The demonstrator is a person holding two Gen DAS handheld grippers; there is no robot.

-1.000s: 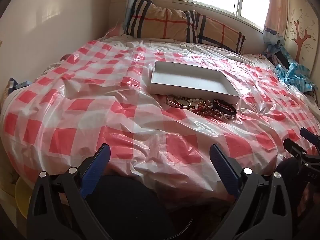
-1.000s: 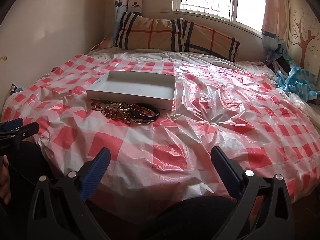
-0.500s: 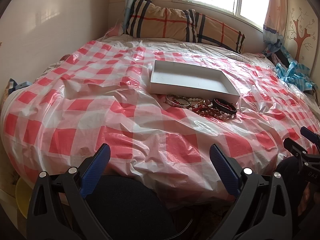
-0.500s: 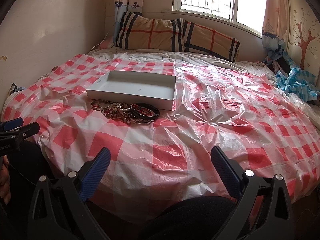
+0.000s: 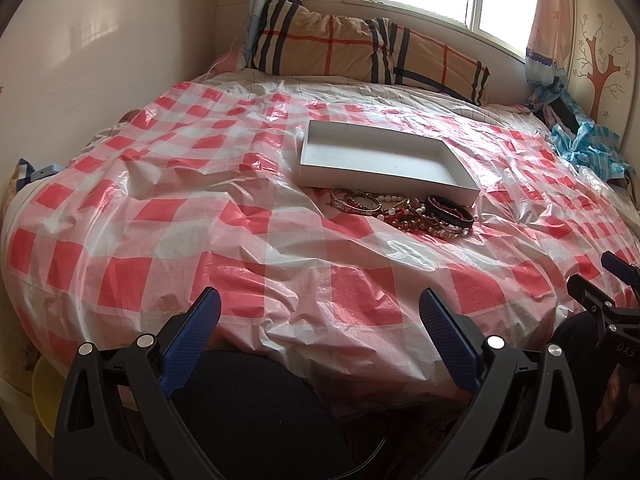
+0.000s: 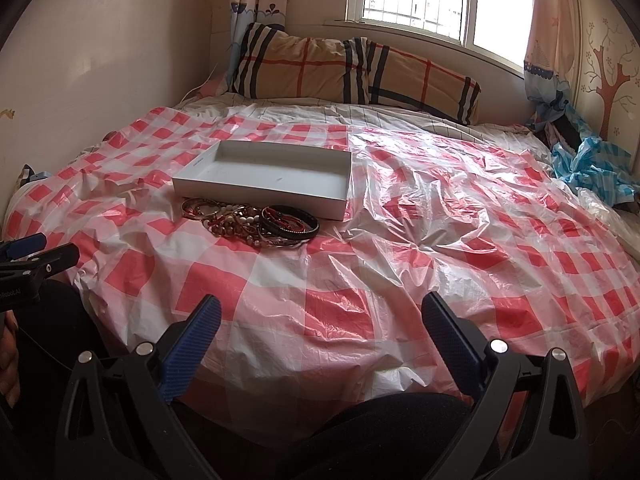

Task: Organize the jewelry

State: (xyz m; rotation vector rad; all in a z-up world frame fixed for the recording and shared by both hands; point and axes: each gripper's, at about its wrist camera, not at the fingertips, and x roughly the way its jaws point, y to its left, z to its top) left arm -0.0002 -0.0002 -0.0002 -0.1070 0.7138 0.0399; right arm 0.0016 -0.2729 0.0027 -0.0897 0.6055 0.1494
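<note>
A shallow white box point(image 5: 384, 160) point(image 6: 264, 178) lies open and empty on a bed under a red-and-white checked plastic sheet point(image 5: 200, 216) point(image 6: 440, 240). Just in front of the box sits a pile of bracelets point(image 5: 404, 210) point(image 6: 250, 222), beaded, metal and black ones tangled together. My left gripper point(image 5: 320, 320) is open at the bed's near edge, well short of the pile. My right gripper point(image 6: 320, 324) is also open with nothing in it, near the bed's edge and to the right of the pile. Each gripper shows at the edge of the other's view.
A plaid pillow point(image 5: 360, 50) point(image 6: 352, 70) lies at the head of the bed under a window. Blue-and-white cloth point(image 5: 584, 148) point(image 6: 592, 164) is bunched at the right side. A wall runs along the left. Dark-clothed knees point(image 5: 256, 412) point(image 6: 384, 432) sit below the grippers.
</note>
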